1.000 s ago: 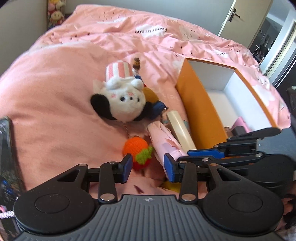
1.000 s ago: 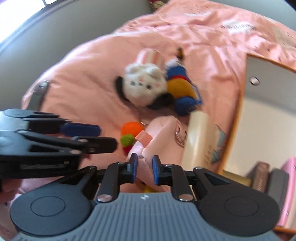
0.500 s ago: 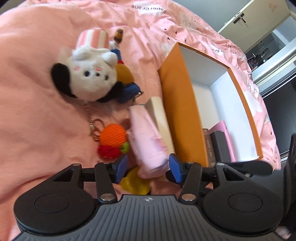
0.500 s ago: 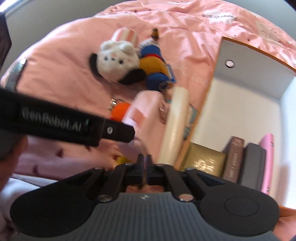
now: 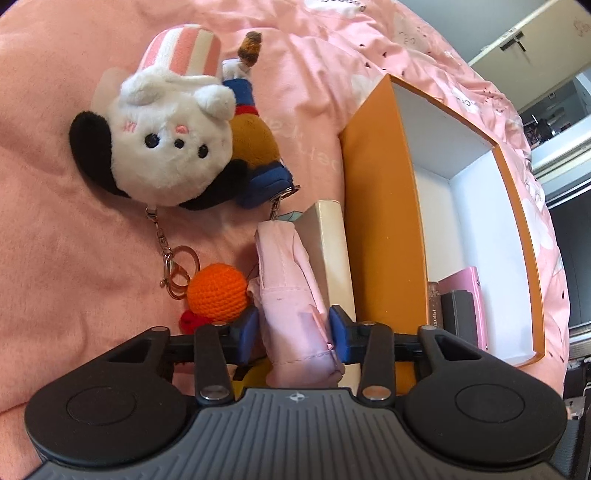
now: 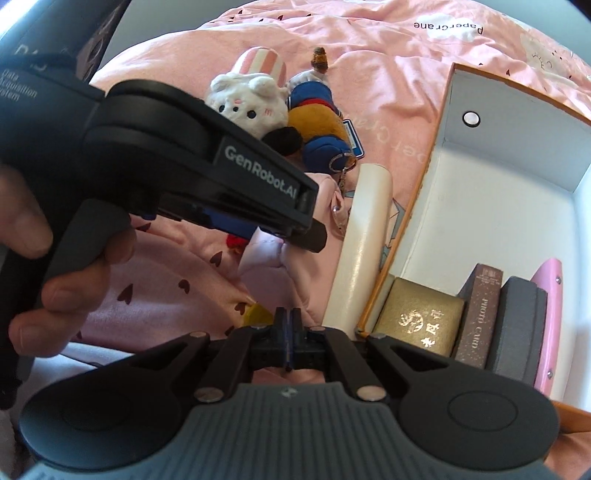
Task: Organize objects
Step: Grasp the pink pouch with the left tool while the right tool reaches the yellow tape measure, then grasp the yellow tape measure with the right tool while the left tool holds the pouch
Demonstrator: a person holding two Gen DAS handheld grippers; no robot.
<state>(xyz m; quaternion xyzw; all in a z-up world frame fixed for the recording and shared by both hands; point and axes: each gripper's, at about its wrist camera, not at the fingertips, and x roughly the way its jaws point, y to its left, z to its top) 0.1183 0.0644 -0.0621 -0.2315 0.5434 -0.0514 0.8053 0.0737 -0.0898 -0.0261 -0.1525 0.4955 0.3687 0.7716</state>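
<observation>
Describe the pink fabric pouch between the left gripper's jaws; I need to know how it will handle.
The pink fabric pouch is soft, pale pink cloth with stitched seams, rumpled. It lies lengthwise on the pink bedding, its near end between the blue pads of the left gripper, whose jaws have just been closing around it. A cream box lies against one side, the orange crocheted ball against the other. It looks limp and would probably sag when lifted.

Background: bedding and room beyond.
Pink duvet (image 5: 55,229) with small dark heart prints and "PaperCrane" cloud patches covers the bed. Pale door (image 5: 532,33) with dark handle at upper right; grey wall (image 6: 166,22) behind the bed.
</observation>
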